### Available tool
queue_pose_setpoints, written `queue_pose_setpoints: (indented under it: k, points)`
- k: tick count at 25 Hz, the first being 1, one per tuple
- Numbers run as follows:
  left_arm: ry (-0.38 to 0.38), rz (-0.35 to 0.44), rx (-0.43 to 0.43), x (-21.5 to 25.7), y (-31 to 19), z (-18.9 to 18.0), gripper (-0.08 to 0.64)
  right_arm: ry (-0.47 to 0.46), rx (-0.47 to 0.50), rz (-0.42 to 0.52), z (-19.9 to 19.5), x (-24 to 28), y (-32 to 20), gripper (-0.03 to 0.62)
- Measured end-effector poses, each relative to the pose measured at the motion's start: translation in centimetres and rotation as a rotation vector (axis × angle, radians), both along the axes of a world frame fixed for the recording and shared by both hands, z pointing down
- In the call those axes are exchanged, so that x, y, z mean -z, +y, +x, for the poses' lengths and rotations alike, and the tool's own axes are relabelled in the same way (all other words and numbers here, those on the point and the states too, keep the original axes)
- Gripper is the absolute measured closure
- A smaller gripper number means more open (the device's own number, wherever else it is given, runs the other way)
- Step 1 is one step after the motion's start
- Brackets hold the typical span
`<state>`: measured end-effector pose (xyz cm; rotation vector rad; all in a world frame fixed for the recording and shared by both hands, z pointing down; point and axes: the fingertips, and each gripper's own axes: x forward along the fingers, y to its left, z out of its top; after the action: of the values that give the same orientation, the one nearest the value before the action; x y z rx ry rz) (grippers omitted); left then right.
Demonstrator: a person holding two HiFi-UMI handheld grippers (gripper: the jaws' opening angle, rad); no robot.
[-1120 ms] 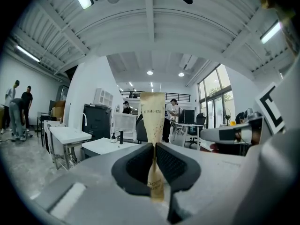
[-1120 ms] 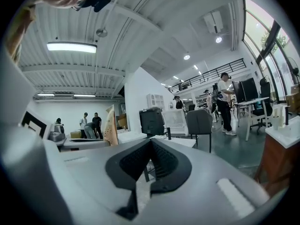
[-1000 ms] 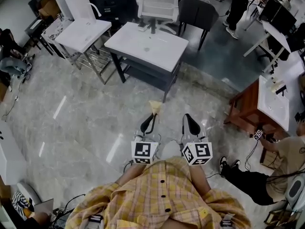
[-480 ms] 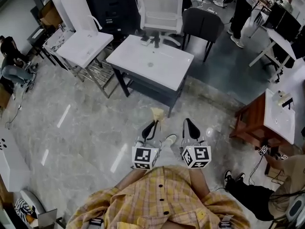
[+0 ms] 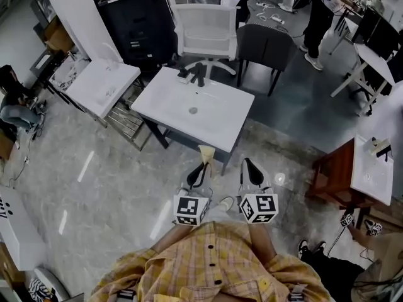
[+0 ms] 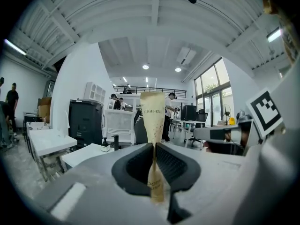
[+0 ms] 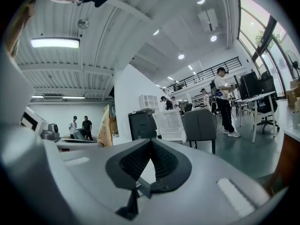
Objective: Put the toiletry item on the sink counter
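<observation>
Nearest first:

- Checked shirt [image 5: 211, 260]: yellow plaid with dark buttons, on the person holding both grippers; fills the bottom of the head view.
- Left gripper [image 5: 199, 167]: marker cube at its rear, black jaws pointing forward. Its own view shows the gripper [image 6: 153, 146] pressed closed on a flat tube, with the ribbed pads [image 6: 169, 165] tight against both faces.
- Toiletry tube [image 6: 153, 118]: beige, flattened, lettered near the top. It stands upright out of the left gripper's jaws, with its wide end uppermost. From the head view the tube [image 5: 206, 150] is in the air over the floor, just short of the sink desk's front edge. It also shows at the left of the right gripper view [image 7: 105, 125].
- Right gripper [image 5: 252, 167]: just beside the left one and parallel to it. In its own view the gripper [image 7: 150, 144] has its jaws drawn together at the tips, with nothing held.
- Floor [image 5: 94, 168]: grey, glossy, marbled.
- Sink desk [image 5: 223, 115]: white top on dark legs, directly ahead, with a central drain [image 5: 193, 111] and a black tap [image 5: 199, 73] at the far edge.
- Second white sink unit [image 5: 101, 83]: to the left, on a wire frame.
- Brown cabinet with a white basin [image 5: 368, 168]: far right.
- White mesh chair [image 5: 203, 27] and dark chair [image 5: 264, 43]: behind the sink desk.
- Black cabinet [image 5: 135, 24]: far left rear.
</observation>
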<state>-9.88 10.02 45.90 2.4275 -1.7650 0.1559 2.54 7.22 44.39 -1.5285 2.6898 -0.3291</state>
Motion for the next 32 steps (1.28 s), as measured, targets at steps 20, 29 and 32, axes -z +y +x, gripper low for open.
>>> queue_pose_setpoints:
  k: [20, 29, 32]
  points:
    - [0.004, -0.090, -0.054, -3.1, -16.6, 2.5, 0.534, -0.013, -0.050, -0.049, 2.0, -2.6, -15.4, 0.594]
    - [0.004, -0.146, -0.083, -4.4, -19.3, 3.0, 0.534, -0.012, -0.072, -0.097, 2.5, -4.1, -17.1, 0.594]
    - [0.010, -0.172, -0.101, -5.1, -20.7, 2.9, 0.534, -0.007, -0.085, -0.121, 2.3, -4.7, -17.8, 0.594]
